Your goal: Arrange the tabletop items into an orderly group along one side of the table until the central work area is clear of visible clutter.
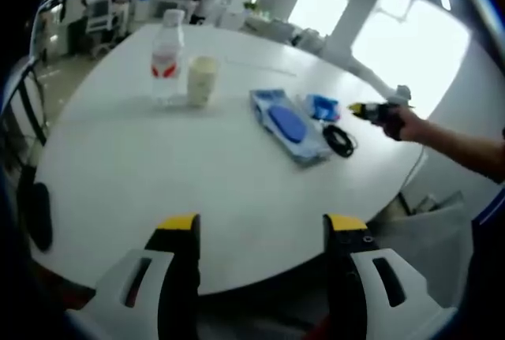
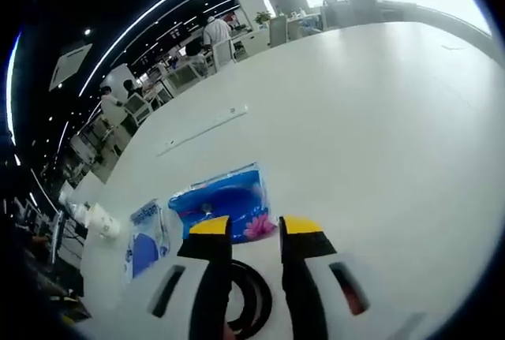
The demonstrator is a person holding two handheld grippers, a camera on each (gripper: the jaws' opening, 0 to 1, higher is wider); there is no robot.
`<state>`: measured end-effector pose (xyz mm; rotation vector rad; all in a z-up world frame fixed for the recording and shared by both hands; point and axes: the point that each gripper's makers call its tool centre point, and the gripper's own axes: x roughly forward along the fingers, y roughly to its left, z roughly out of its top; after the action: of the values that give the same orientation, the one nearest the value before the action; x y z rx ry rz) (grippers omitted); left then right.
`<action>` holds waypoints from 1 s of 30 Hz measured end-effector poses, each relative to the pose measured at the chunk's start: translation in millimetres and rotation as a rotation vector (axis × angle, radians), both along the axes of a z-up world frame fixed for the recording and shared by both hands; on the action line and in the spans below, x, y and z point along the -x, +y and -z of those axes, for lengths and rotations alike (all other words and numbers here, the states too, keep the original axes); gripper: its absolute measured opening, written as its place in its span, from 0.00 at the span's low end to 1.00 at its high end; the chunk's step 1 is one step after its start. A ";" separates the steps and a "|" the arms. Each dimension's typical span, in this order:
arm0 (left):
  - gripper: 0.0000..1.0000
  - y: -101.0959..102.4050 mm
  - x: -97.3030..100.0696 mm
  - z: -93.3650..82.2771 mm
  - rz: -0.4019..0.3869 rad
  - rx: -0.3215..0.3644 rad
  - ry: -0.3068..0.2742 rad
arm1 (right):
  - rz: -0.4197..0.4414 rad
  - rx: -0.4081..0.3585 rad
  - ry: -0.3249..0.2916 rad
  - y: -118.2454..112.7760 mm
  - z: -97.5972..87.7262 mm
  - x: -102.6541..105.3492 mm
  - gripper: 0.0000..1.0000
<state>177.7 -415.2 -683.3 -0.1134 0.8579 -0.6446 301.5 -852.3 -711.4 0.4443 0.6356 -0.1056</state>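
Tabletop items sit toward one half of the round white desk (image 1: 158, 190); in the left gripper view a clear water bottle (image 1: 167, 62) with a red label stands upright, a pale cup (image 1: 202, 80) just beside it, also upright; well apart from these a long blue-and-white flat pack (image 1: 287, 125) lies flat, long axis running diagonally away from the camera; near its far end a small blue packet (image 1: 322, 106), and a black coiled cable (image 1: 340, 140) just beside the pack's edge.

Left gripper (image 1: 260, 226): jaws spread wide, nothing between them, over the near desk edge.

Right gripper (image 2: 254, 229): seen in its own view with yellow-tipped jaws a narrow gap apart, nothing visibly clamped; tips over the cable coil (image 2: 251, 297) and the near edge of the blue packet (image 2: 221, 200), which shows a pink flower print; contact cannot be told. In the left gripper view it appears beyond the cable, held by a hand (image 1: 410, 125).
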 end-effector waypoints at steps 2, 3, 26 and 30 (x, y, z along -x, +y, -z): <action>0.60 0.0 -0.4 1.3 0.007 -0.009 -0.006 | -0.012 -0.024 -0.013 12.9 -3.7 2.8 0.25; 0.60 0.1 -0.4 1.8 0.011 -0.017 -0.011 | -0.019 -0.036 -0.018 18.5 -4.9 3.3 0.25; 0.65 -3.9 -5.8 -8.1 0.046 0.002 -0.067 | -0.167 -0.276 -0.026 173.3 -75.0 68.4 0.29; 0.66 -9.1 -4.2 -14.0 0.042 0.058 -0.064 | -0.186 -0.250 -0.028 189.5 -90.7 76.5 0.31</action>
<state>181.9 -424.3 -669.3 -0.1265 0.7816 -0.7095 225.0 -662.8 -620.7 0.6240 0.6626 0.1588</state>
